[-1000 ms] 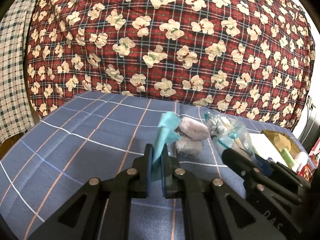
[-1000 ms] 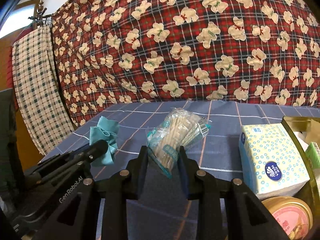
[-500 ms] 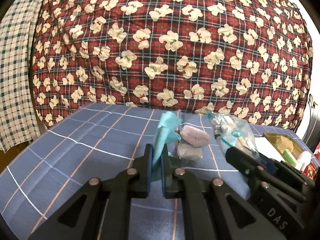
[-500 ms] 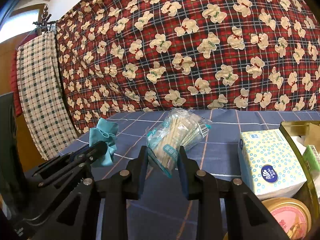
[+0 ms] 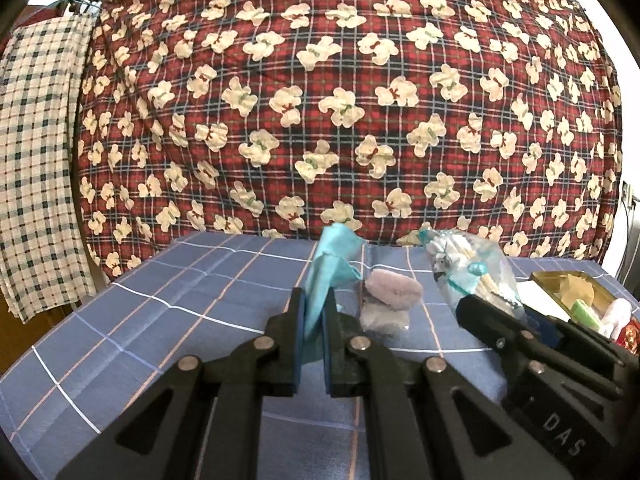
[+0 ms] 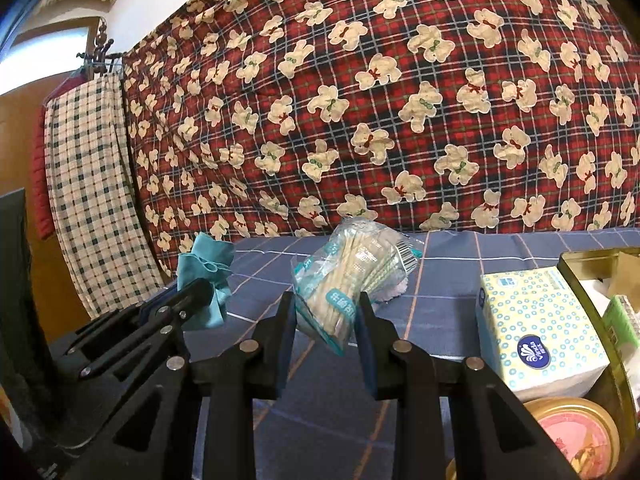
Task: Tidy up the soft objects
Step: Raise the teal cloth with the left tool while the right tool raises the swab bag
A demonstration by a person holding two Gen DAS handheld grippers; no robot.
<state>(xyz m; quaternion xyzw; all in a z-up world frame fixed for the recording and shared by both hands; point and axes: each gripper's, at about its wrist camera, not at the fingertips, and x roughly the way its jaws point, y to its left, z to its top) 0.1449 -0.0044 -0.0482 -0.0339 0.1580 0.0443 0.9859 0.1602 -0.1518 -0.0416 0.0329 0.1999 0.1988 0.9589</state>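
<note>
Blue checked tablecloth (image 5: 168, 312) is filling the lower frame; the left gripper (image 5: 314, 320) is pinching a teal cloth (image 5: 330, 264) at centre, the right gripper (image 6: 325, 320) clamping a cotton-swab bag (image 6: 348, 276). Both should be travelling gently toward the gold tin (image 6: 580, 276) at right, grips unloosened.

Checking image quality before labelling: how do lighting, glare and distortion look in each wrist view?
Left wrist view: fisheye bows the bear-print quilt; top corners blown out white; teal cloth sharp. Right wrist view: same bowing, overexposed wall top left, slight glare on the cotton swab bag, tissue pack print legible.
</note>
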